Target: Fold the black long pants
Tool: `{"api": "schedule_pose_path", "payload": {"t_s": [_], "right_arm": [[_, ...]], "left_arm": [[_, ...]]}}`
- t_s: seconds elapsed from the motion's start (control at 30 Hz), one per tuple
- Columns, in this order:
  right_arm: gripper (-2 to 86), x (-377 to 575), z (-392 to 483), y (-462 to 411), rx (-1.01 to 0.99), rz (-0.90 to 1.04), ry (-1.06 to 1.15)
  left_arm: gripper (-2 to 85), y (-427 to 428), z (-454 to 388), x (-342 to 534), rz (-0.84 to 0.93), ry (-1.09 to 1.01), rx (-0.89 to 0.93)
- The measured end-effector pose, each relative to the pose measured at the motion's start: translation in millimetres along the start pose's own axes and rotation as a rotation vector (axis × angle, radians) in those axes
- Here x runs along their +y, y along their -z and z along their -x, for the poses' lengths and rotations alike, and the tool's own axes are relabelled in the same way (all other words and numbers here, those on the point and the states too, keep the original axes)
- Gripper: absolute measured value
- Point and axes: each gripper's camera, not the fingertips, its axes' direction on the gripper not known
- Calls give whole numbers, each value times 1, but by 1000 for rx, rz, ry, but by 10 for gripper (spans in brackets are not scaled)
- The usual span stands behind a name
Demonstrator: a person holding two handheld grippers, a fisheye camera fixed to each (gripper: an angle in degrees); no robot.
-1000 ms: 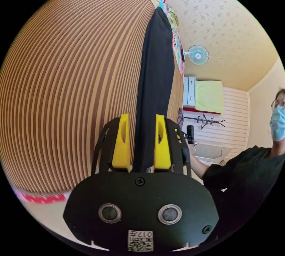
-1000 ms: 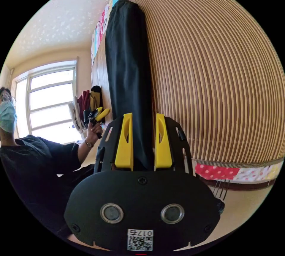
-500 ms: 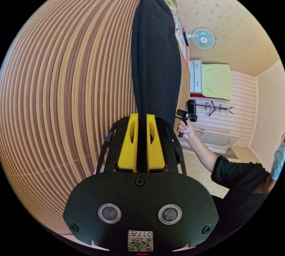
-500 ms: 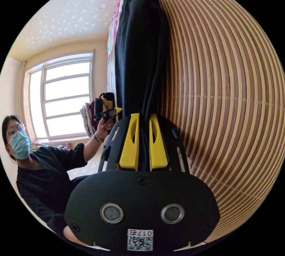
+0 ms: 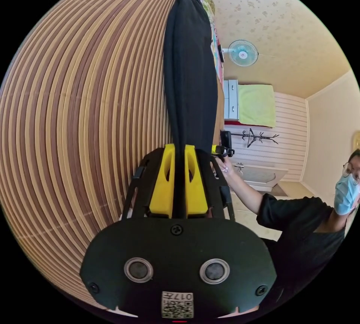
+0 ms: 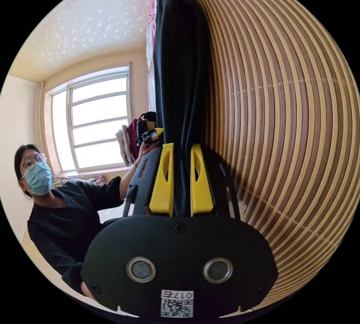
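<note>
In the left gripper view, my left gripper [image 5: 179, 147] is clamping its yellow jaws almost together on the near end of the black long pants [image 5: 190, 76], with only the thickness of cloth between them. From the jaws the pants are running away toward twelve o'clock as a long narrow band, lying along the striped bamboo mat [image 5: 86, 113]. At two o'clock from the jaws I am seeing the person's hand [image 5: 225, 166] gripping the right gripper [image 5: 224, 147]; from here I cannot tell how its jaws stand. Farther off, a wall fan [image 5: 243, 53] is hanging at one o'clock.

In the right gripper view, my right gripper [image 6: 182, 147] is pinching the pants [image 6: 180, 68] the same way, jaws nearly closed on the fabric, which is stretching up to twelve o'clock against the mat [image 6: 281, 113]. At eleven o'clock the left gripper [image 6: 152, 135] is showing, with a window [image 6: 97, 121] behind at ten.
</note>
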Motion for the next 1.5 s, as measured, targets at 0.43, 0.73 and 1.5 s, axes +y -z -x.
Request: {"api": "schedule_pose_path", "payload": {"t_s": [0.43,0.73,1.5], "right_arm": [[27,98,78,34,-234,-94,53],[18,201,314,96,-265,-117,543],[13,25,427,79,218,-328,566]], "left_arm": [[38,26,-47,88,-115,-46,225],[36,129,-249,176,-221,-435,345],[39,146,-392,-8,-302,-425,17]]}}
